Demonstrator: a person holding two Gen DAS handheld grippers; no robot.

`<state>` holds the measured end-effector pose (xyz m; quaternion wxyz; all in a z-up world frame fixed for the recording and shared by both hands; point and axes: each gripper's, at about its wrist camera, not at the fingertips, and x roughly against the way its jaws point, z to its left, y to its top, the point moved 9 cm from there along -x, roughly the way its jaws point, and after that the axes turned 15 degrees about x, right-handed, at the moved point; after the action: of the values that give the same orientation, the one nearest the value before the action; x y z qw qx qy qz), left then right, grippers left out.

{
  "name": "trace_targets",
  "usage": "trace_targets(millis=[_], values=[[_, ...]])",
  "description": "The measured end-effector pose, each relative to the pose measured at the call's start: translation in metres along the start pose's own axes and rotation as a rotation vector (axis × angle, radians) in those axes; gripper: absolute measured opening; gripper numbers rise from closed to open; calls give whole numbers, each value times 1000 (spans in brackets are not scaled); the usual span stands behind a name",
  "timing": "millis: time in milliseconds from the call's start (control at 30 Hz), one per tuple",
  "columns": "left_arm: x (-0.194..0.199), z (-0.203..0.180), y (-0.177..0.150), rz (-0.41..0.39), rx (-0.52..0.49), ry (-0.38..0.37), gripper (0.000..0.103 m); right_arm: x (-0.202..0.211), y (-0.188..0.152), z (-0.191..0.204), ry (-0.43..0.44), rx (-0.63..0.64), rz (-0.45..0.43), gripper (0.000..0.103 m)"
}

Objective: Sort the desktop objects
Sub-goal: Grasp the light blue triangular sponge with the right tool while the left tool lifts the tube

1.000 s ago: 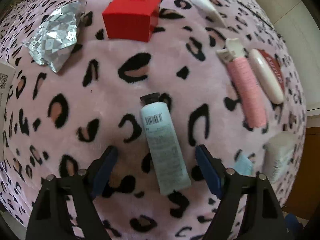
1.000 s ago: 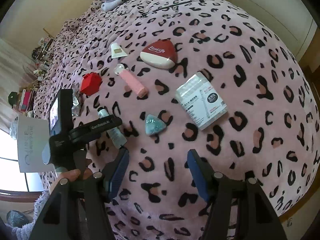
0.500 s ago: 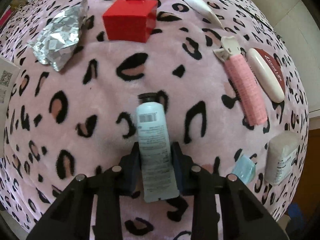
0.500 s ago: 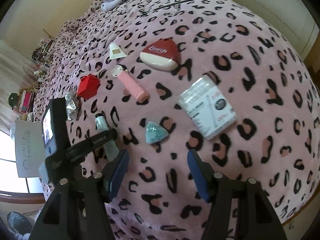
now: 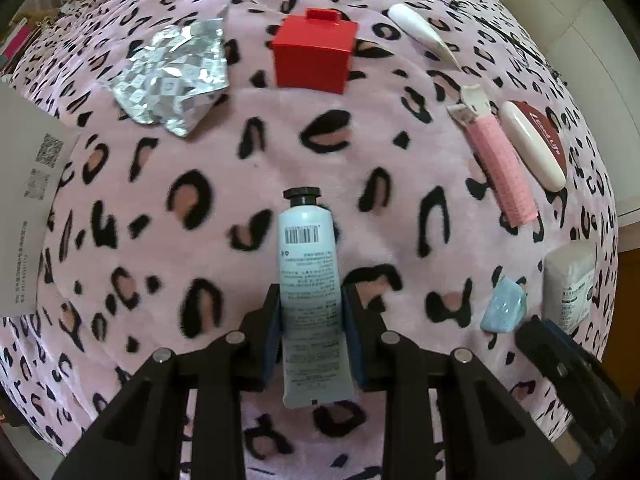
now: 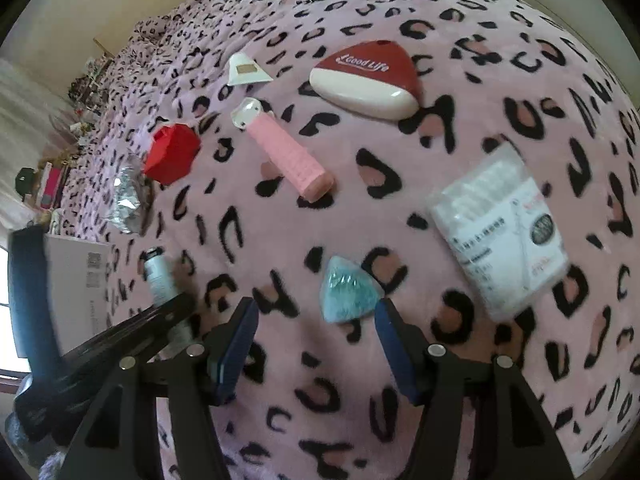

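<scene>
A: Where is the pale blue tube?

B: Between the jaws of the left gripper, which press its lower half from both sides. The black cap points to 12 o'clock, barcode face up. Whether it is lifted off the leopard-print blanket I cannot tell.

A: And the right gripper?

B: Its jaws stand wide apart with nothing between them. A small blue triangular packet lies just beyond the tips, nearer the right-hand one.

A: What else lies around the tube in the left wrist view?

B: A red box at 12 o'clock, well apart. Crumpled silver foil at 11 o'clock. A pink hair roller at 2 o'clock, with a red-and-white case just beside it, and a white pointed piece beyond them. A white sheet with QR codes sits at 9 o'clock.

A: And near the right gripper?

B: A clear packet of white pads at 1 o'clock. The red-and-white case reads "Good Life" there.
</scene>
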<state>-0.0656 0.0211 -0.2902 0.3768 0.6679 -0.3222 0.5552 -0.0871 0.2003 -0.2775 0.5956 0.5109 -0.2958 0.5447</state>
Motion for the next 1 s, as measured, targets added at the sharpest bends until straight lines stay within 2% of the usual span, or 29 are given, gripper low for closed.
trace_targets(millis=[233, 367, 533, 600, 667, 733, 833, 1000], values=[[8, 16, 9, 8, 25, -6, 28, -27, 6, -16, -86, -13, 40, 64], [5, 10, 16, 9, 31, -14, 28, -40, 5, -27, -88, -50, 65, 64], [8, 9, 19, 9, 31, -19, 28, -39, 7, -28, -83, -67, 18, 62], [9, 10, 19, 9, 31, -21, 28, -38, 7, -30, -86, -78, 5, 57], [10, 10, 19, 10, 29, -20, 28, -37, 6, -34, -98, -92, -2, 36], [10, 10, 20, 10, 28, -20, 28, -35, 5, -40, -96, -114, -9, 26], [7, 9, 20, 11, 22, -23, 28, -35, 1, -44, -74, -146, -12, 26], [10, 7, 18, 5, 11, -19, 27, -30, 3, -37, -83, -121, -15, 26]])
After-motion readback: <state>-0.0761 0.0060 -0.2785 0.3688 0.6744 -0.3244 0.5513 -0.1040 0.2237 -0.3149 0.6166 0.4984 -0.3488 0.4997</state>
